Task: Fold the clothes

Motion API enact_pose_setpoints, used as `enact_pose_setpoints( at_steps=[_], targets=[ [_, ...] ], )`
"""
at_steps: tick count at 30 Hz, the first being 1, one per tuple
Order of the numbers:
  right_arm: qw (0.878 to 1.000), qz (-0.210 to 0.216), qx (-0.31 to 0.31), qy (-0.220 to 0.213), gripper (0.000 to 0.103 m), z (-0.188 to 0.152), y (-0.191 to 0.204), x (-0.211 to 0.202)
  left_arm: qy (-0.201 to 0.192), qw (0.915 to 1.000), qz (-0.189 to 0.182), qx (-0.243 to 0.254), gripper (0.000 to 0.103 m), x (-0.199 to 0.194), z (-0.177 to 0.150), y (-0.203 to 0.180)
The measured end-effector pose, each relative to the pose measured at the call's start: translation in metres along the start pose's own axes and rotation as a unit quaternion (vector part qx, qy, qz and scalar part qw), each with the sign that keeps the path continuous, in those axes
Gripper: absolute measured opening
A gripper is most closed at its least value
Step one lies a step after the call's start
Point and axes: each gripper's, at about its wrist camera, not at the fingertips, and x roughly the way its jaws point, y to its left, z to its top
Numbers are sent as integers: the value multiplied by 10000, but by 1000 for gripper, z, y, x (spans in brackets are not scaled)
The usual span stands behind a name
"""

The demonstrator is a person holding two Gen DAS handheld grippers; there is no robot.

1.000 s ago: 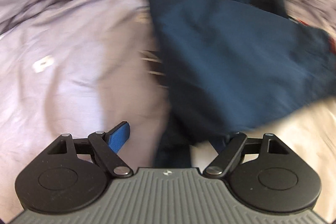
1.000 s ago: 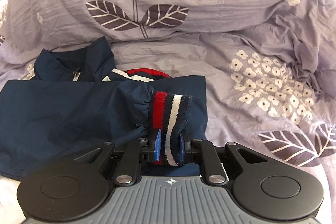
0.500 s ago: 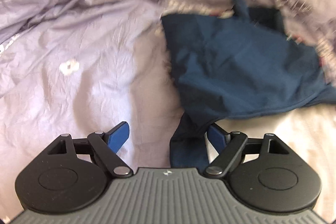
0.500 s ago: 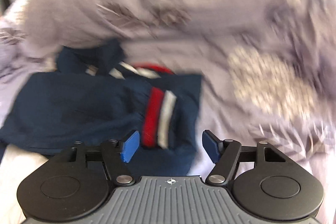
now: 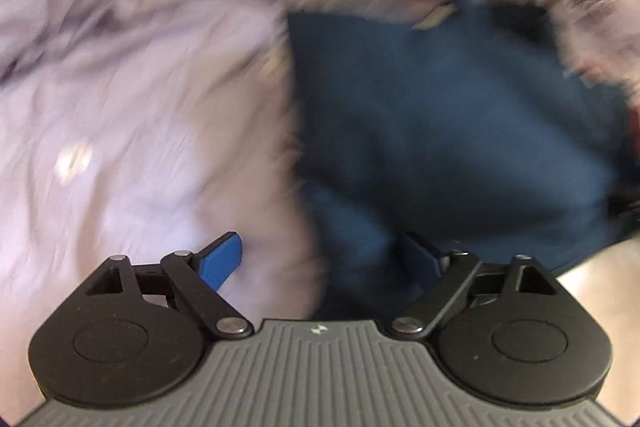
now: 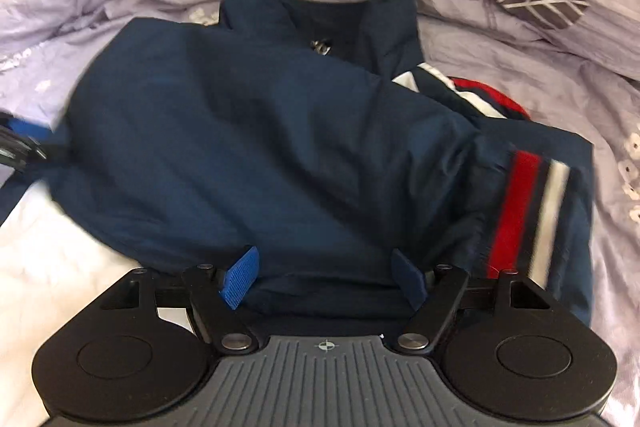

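Beneath the spread right gripper (image 6: 324, 277) lies the jacket (image 6: 248, 147) (cuff rightward).

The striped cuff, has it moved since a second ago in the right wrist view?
Yes. The striped cuff has left the right gripper, whose jaws have just been opening, and lies flat on the navy jacket, now off to the right.

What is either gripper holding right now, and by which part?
Nothing. The right gripper has just opened off the striped cuff; the left gripper, jaws opening wider, hovers over the navy jacket.
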Motion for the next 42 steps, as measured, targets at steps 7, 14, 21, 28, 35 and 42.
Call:
enact_pose_setpoints(
  at_steps=[7, 14, 21, 28, 35, 42],
  targets=[
    [9983, -243, -483, 230, 88, -8, 24, -64, -188, 9996, -183, 124, 91, -43, 1, 1],
    [9938, 650, -534, 723, 88, -75, 79, -113, -24, 9965, -773, 306, 91, -102, -52, -37],
    [9735, 569, -1456, 1672, 97, -178, 118, -151, 731, 9823, -713, 1569, 94, -126, -163, -70],
    [9704, 553, -1645, 1679, 97, -180, 113, -189, 563, 9664, -721, 2402, 97, -176, -195, -68],
    [9666, 575, -1929, 1585, 97, -194, 116, -198, 1018, 9464, -904, 2929, 98, -194, -226, -61],
    [9546, 720, -2428, 1566, 97, -207, 118, -209, 929, 9411, -807, 3148, 98, -194, -232, -68]
  ],
)
